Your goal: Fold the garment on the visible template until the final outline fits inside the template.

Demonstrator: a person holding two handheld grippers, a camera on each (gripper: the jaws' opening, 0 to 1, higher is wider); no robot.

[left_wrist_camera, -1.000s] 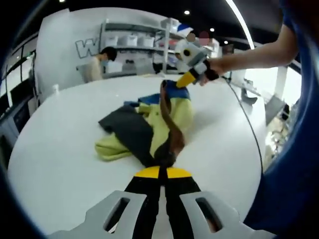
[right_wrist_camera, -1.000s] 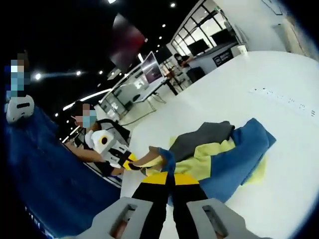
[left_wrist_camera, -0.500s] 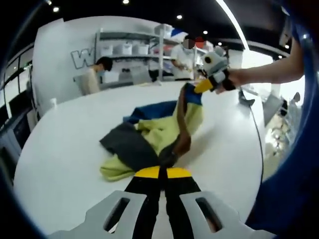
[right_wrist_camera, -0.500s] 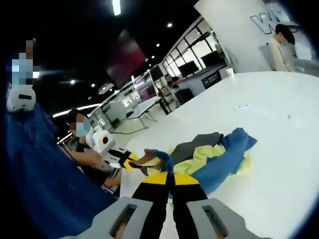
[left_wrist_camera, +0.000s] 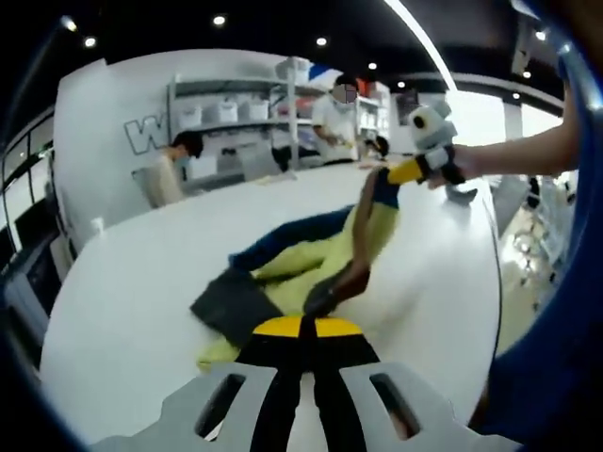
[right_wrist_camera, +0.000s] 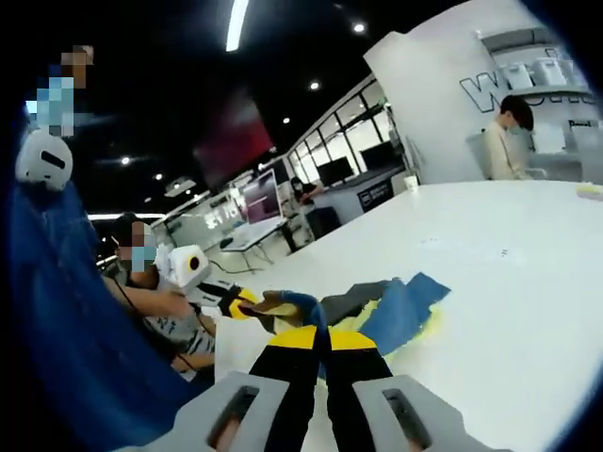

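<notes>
Colour-block garment (left_wrist_camera: 311, 268), yellow, blue and dark grey with a brown collar band: centre of the left gripper view, partly resting on the white table (left_wrist_camera: 141, 282), one edge raised and stretched between two grippers, probably to straighten it for folding. Left gripper (left_wrist_camera: 301, 325), lower centre: jaws together, clamped on the garment's near brown edge. Right gripper (right_wrist_camera: 318, 337), lower centre of the right gripper view: jaws together, pinching the blue-edged corner. No template outline discernible.
</notes>
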